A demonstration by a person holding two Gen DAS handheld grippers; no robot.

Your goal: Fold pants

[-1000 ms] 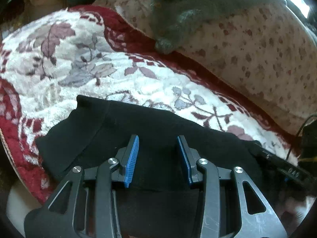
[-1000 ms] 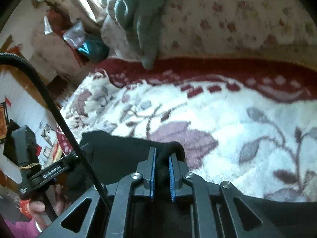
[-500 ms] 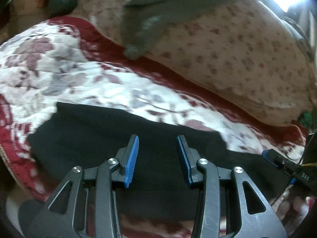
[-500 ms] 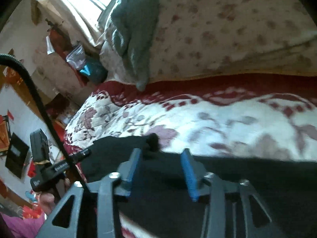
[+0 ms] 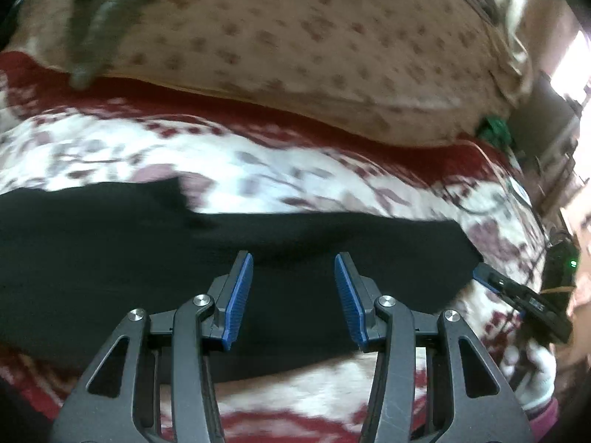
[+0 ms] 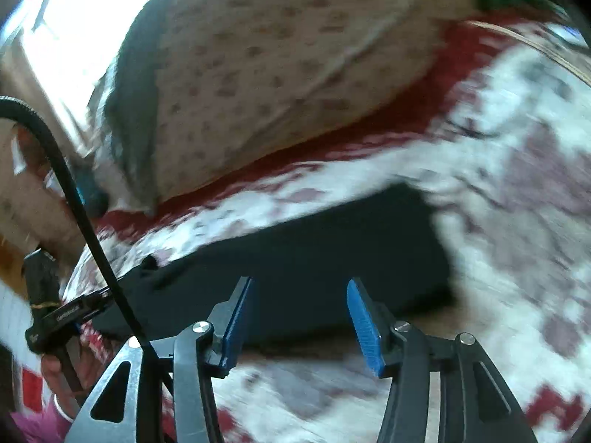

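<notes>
A: Biggest things first?
B: Floral blanket (image 5: 280,170), white with red border, covers the bed across both views. Far side of it: a cream quilt (image 5: 314,44) with small brown specks, bunched up high. A grey-green garment (image 5: 99,11) is draped over the quilt's far-left end.
A: Pants?
B: Black pants (image 5: 110,243) lie flat on the blanket, near edge of the bed, as a long band running left to right. In the left wrist view the far edge has a step in it, left part reaching farther back. Right end is cut off square, seen in the right wrist view too (image 6: 332,243). Both frames blurred, so no detail on seams or waistband.
A: Grippers?
B: Left gripper (image 5: 293,291): jaws opening, medium gap, blue pads clear of the cloth, nothing between them. It hangs over the middle of the pants. Right gripper (image 6: 299,317): jaws also opening, similar gap, nothing pinched. It sits over the pants' near edge.
A: See each other?
B: Yes. The right gripper shows at the right edge of the left view (image 5: 524,302), the left one at the left edge of the right view (image 6: 66,313), with a hand (image 6: 59,380) under it. A black cable (image 6: 74,199) arcs across that side.
</notes>
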